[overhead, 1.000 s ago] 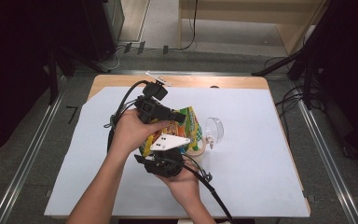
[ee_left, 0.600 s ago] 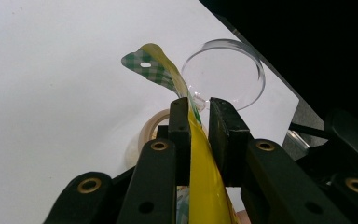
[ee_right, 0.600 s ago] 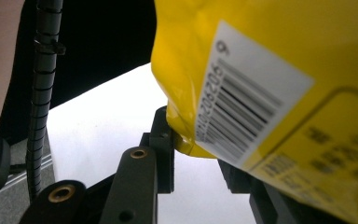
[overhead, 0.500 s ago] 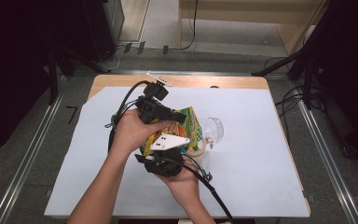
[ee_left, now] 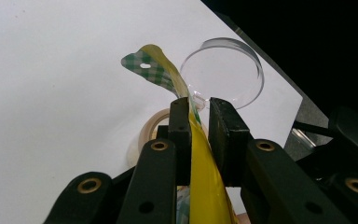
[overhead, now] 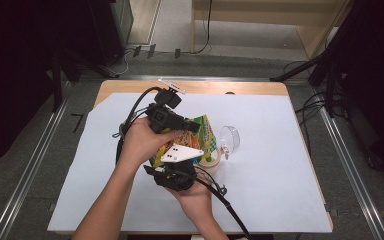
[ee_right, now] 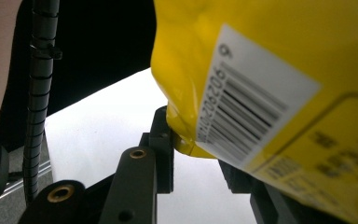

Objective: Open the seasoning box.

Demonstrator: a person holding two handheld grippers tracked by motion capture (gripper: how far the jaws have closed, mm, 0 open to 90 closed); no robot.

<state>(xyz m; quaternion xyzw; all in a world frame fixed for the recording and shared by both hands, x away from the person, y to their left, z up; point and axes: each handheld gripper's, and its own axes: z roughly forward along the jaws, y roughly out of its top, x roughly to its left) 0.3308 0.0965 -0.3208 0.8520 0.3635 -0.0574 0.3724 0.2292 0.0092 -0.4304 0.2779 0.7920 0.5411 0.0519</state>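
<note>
A yellow snack bag (overhead: 206,136) with a green checked top hangs above the table between my two grippers. My left gripper (overhead: 192,127) comes in from the left. In the left gripper view the left gripper (ee_left: 198,116) has its jaws nearly together, with the bag's thin upper edge (ee_left: 204,186) clamped between them. My right gripper (overhead: 180,161), under its grey three-cornered plate, comes in from below. In the right gripper view the right gripper (ee_right: 196,149) pinches the bag's lower corner (ee_right: 182,135) beside the barcode, and the bag hides one jaw.
A clear round plastic dish (overhead: 228,137) lies just right of the bag, seen too past the left jaws as the dish (ee_left: 223,74). A roll of tape (overhead: 211,160) sits below it. White paper (overhead: 280,175) covers the wooden table (overhead: 240,89). Cables trail from both grippers.
</note>
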